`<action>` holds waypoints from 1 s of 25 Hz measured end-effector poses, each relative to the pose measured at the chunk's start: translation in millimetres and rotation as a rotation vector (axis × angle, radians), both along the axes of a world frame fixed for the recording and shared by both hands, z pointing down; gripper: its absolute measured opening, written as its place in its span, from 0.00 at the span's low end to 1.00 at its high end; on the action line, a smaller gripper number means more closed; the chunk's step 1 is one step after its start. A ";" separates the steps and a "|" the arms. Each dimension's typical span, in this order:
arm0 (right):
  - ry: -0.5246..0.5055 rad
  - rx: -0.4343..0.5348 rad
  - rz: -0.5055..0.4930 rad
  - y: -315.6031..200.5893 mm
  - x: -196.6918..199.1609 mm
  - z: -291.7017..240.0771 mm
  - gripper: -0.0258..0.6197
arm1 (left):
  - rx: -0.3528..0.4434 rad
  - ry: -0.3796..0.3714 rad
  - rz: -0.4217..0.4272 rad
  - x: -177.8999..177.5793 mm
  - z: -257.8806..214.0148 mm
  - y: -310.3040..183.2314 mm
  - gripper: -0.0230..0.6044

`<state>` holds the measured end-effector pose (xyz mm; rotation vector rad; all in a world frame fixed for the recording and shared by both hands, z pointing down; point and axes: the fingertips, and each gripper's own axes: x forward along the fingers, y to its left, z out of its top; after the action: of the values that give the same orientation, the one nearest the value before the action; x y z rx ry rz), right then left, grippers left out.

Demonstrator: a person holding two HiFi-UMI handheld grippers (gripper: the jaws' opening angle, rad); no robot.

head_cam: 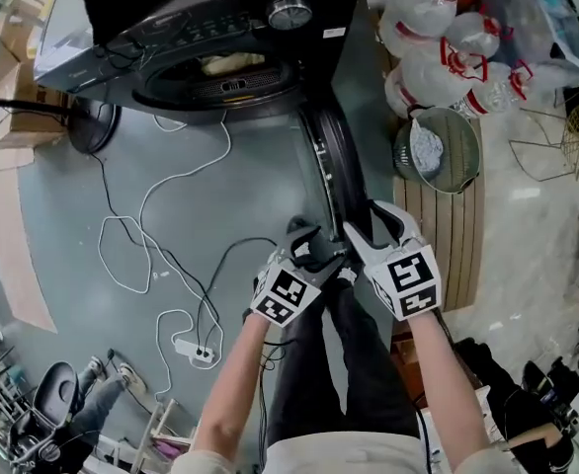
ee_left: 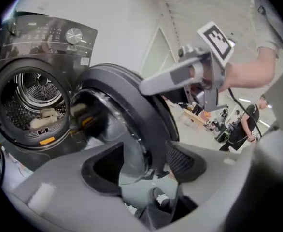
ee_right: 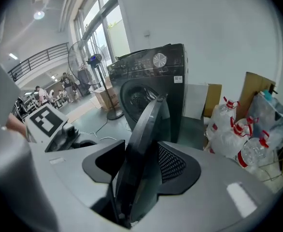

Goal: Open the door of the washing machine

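Note:
The dark front-loading washing machine (head_cam: pixel 220 28) stands ahead with its drum open; pale laundry (ee_left: pixel 41 116) lies inside. Its round door (head_cam: pixel 331 161) is swung out toward me, edge-on in the head view. My left gripper (head_cam: pixel 321 255) holds the door's outer rim from the left, and the rim and glass (ee_left: pixel 127 105) fill the space between its jaws. My right gripper (head_cam: pixel 361 233) grips the same rim from the right, with the door edge (ee_right: pixel 141 144) pinched between its pads (ee_right: pixel 173 162). The two grippers sit close together at the door's near end.
White and black cables (head_cam: pixel 161 225) and a power strip (head_cam: pixel 196 352) lie on the grey floor to the left. A fan base (head_cam: pixel 92 126) stands left of the machine. Water bottles (head_cam: pixel 448 47), a wire basket (head_cam: pixel 436 151) and a wooden pallet (head_cam: pixel 453 235) crowd the right side.

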<state>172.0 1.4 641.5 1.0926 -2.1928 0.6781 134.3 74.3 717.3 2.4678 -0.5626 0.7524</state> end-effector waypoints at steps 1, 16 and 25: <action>0.000 0.007 -0.003 -0.3 2.8 -0.9 0.35 | 0.009 -0.004 -0.006 -5.5 0.7 -10.5 0.55; 0.030 0.043 0.102 -13.2 70.5 -13.8 0.23 | 0.159 0.035 0.077 2.5 -33.5 -137.5 0.51; 0.150 0.113 0.156 -44.2 131.2 -19.1 0.23 | 0.211 0.029 -0.011 -11.1 -43.6 -169.1 0.35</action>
<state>303.2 -42.8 622.4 1.3396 -2.0544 0.5244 123.2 -94.8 673.7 2.6609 -0.6747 0.6830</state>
